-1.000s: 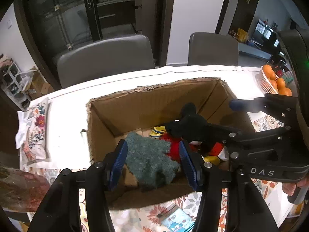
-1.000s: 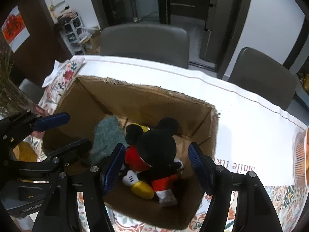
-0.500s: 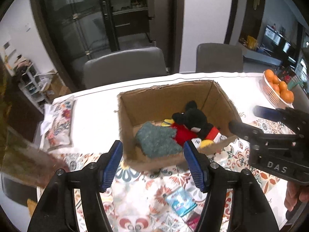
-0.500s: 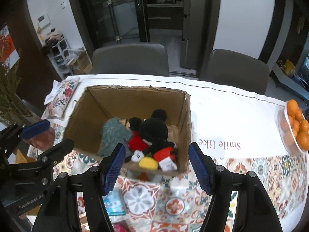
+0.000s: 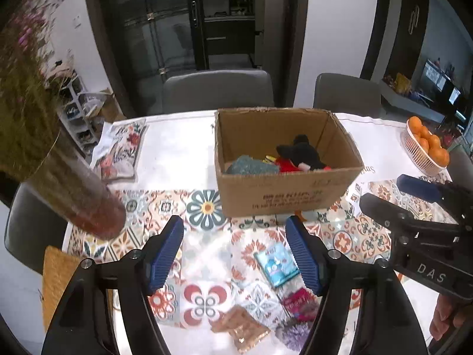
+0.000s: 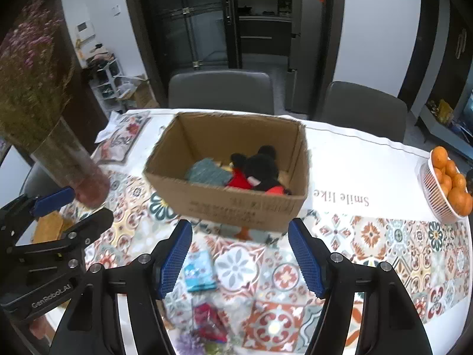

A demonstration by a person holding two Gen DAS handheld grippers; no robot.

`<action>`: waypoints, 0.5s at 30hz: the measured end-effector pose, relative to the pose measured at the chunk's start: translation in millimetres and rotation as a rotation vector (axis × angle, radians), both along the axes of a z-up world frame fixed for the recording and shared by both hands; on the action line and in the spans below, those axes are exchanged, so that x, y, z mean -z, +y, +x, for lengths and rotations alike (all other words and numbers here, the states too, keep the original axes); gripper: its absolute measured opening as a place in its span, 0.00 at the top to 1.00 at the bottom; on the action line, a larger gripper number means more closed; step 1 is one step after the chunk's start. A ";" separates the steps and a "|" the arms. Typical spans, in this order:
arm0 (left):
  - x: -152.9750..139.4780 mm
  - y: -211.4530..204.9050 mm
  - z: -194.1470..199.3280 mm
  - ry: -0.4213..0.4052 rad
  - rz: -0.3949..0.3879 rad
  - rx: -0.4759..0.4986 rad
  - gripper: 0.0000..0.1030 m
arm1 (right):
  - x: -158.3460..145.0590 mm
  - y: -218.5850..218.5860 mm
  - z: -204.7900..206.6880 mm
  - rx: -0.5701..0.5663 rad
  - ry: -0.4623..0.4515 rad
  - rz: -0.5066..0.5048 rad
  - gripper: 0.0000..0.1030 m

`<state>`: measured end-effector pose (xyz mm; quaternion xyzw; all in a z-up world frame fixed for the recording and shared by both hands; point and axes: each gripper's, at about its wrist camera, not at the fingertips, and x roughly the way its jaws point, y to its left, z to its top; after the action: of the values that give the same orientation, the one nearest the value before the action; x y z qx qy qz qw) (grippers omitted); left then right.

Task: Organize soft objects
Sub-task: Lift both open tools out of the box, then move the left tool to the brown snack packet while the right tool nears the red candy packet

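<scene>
An open cardboard box (image 5: pixel 289 195) (image 6: pixel 236 204) stands on the patterned tablecloth. Inside it lie a black-and-red mouse plush (image 5: pixel 301 153) (image 6: pixel 261 168) and a teal fuzzy cloth (image 5: pixel 248 167) (image 6: pixel 207 171). My left gripper (image 5: pixel 233 227) (image 6: pixel 79 207) hovers in front of the box; its jaws are opening with nothing between them. My right gripper (image 6: pixel 240 227) (image 5: pixel 393 195) hangs beside it, open and empty. A purple fluffy thing (image 5: pixel 292 334) (image 6: pixel 189 343) lies at the near table edge.
Near the front lie a blue packet (image 5: pixel 276 263), a red packet (image 5: pixel 300 301) and a brown packet (image 5: pixel 242 328). A tall vase of dried flowers (image 5: pixel 79 198) stands left, a basket of oranges (image 5: pixel 425 148) right. A flowered pouch (image 5: pixel 121 151) lies far left; chairs stand behind.
Both grippers have drawn back and up from over the box, so the box looks smaller and the packets in front came into view. The left jaws have widened.
</scene>
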<state>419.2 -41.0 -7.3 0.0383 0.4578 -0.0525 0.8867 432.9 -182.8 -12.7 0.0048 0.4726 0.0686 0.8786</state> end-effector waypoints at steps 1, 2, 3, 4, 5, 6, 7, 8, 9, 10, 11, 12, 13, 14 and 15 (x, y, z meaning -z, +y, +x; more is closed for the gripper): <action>1.5 1.6 -5.2 0.005 0.000 -0.004 0.31 | -0.1 2.0 -6.1 -0.007 -0.001 0.004 0.33; 3.8 3.7 -10.7 0.013 -0.002 -0.009 0.31 | 0.0 3.7 -11.8 -0.011 0.000 0.006 0.33; 5.8 4.8 -14.7 0.020 -0.003 -0.013 0.31 | 0.8 5.7 -15.3 -0.015 0.004 0.006 0.33; 8.6 5.3 -18.8 0.029 -0.003 -0.018 0.30 | 2.3 7.5 -20.2 -0.021 0.010 0.009 0.33; 12.1 6.8 -23.8 0.041 -0.006 -0.023 0.31 | 4.1 8.9 -25.0 -0.025 0.014 0.013 0.33; 14.8 7.9 -27.3 0.049 -0.007 -0.025 0.31 | 6.0 10.2 -28.0 -0.028 0.019 0.014 0.33; 18.0 8.5 -31.3 0.061 -0.007 -0.028 0.31 | 8.5 12.0 -31.2 -0.033 0.027 0.012 0.33; 21.1 9.4 -35.7 0.070 -0.008 -0.034 0.31 | 11.7 13.3 -35.2 -0.037 0.036 0.012 0.33; 23.5 10.6 -39.4 0.077 -0.009 -0.036 0.31 | 14.4 14.4 -39.2 -0.040 0.044 0.014 0.33; 26.2 10.3 -42.4 0.086 -0.008 -0.039 0.30 | 16.7 15.7 -41.1 -0.043 0.051 0.016 0.33; 29.0 10.9 -45.5 0.095 -0.009 -0.043 0.30 | 20.1 16.6 -44.1 -0.047 0.061 0.018 0.33; 31.8 11.5 -48.3 0.104 -0.009 -0.046 0.30 | 23.2 16.8 -46.5 -0.050 0.070 0.021 0.33; 34.6 12.5 -50.1 0.113 -0.009 -0.048 0.30 | 26.0 17.8 -49.1 -0.052 0.076 0.025 0.33; 38.1 12.9 -53.0 0.125 -0.011 -0.052 0.30 | 29.3 18.6 -52.3 -0.055 0.085 0.027 0.33; 41.2 13.7 -55.4 0.133 -0.012 -0.053 0.30 | 32.6 19.9 -55.8 -0.058 0.094 0.029 0.33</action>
<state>363.8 -27.2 -48.5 0.0173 0.5164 -0.0344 0.8555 377.1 -163.0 -45.2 0.0070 0.5124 0.1008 0.8528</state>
